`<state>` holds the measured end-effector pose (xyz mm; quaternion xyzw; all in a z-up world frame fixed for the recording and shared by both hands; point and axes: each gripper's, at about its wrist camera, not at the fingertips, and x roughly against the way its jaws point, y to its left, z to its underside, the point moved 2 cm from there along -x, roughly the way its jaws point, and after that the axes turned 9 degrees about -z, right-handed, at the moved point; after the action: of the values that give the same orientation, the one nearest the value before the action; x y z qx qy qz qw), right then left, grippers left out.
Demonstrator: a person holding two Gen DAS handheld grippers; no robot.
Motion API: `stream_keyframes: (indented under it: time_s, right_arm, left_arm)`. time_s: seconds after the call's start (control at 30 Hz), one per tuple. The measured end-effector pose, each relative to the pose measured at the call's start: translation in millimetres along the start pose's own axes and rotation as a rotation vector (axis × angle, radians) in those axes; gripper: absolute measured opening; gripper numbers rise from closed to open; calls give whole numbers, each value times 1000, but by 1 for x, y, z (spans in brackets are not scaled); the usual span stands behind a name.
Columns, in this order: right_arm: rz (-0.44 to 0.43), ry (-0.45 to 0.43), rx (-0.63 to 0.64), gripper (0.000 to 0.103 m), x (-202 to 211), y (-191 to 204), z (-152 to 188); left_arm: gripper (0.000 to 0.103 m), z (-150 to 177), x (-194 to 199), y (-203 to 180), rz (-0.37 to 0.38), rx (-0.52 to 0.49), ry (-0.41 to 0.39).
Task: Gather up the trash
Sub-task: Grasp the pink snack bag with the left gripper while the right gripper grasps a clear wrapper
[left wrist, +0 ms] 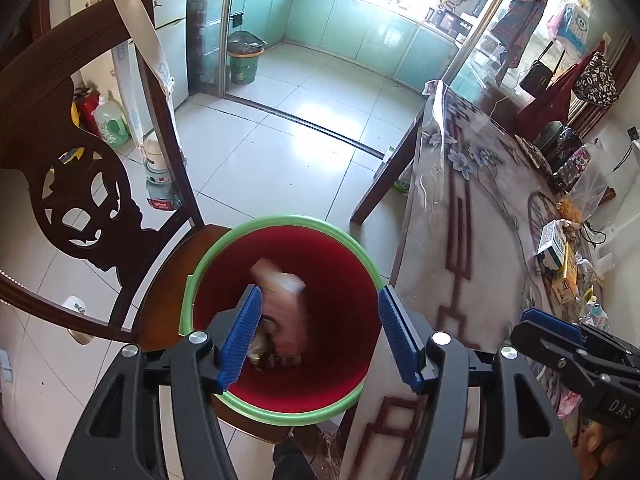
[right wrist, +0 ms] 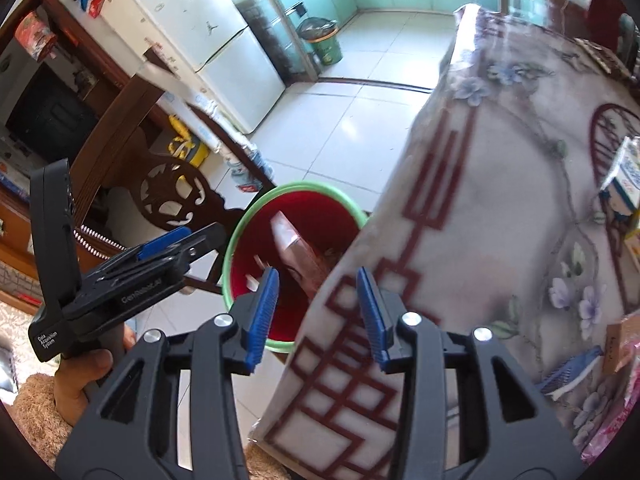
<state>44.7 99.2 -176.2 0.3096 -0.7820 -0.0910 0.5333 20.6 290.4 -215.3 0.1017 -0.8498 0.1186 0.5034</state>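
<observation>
A red bin with a green rim (left wrist: 280,222) stands on a wooden chair seat beside the table. A pink carton (left wrist: 284,308), blurred, is inside the bin above other scraps. My left gripper (left wrist: 320,336) is open and empty right above the bin's mouth. The bin (right wrist: 236,248) and the pink carton (right wrist: 290,240) also show in the right wrist view. My right gripper (right wrist: 318,316) is open and empty over the table's corner, next to the bin. Several cartons and wrappers (left wrist: 560,256) lie on the table at the right.
A carved dark wooden chair back (left wrist: 80,184) rises left of the bin. The table with a floral plastic cover (right wrist: 500,200) fills the right. A green kitchen bin (left wrist: 242,62) stands far off by a glass door. A white fridge (right wrist: 208,40) stands at the back.
</observation>
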Motion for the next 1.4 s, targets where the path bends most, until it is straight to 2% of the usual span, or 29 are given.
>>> stream_keyframes:
  time_s: [0.1, 0.17, 0.43, 0.6, 0.73, 1.0, 1.17, 1.4]
  right_arm:
    - [23, -22, -17, 40, 12, -10, 0]
    - [51, -46, -21, 44, 26, -18, 1]
    - [160, -134, -62, 49, 79, -60, 9]
    - [203, -152, -127, 49, 103, -95, 23]
    - [229, -167, -171, 49, 122, -122, 37]
    - [253, -190, -226, 53, 158, -170, 56]
    - [286, -215, -253, 53, 186, -203, 67]
    - [382, -275, -307, 55, 241, -268, 82]
  left_arm:
    - [58, 0, 2, -9, 25, -8, 2]
    - [58, 0, 4, -20, 42, -27, -1]
    - [59, 3, 16, -78, 110, -121, -12]
    - [64, 10, 22, -119, 148, -187, -14]
    - [64, 20, 25, -150, 173, -230, -4]
    - [64, 42, 33, -219, 219, -300, 22]
    - [65, 61, 42, -270, 282, -333, 49]
    - [70, 116, 45, -352, 375, -441, 154]
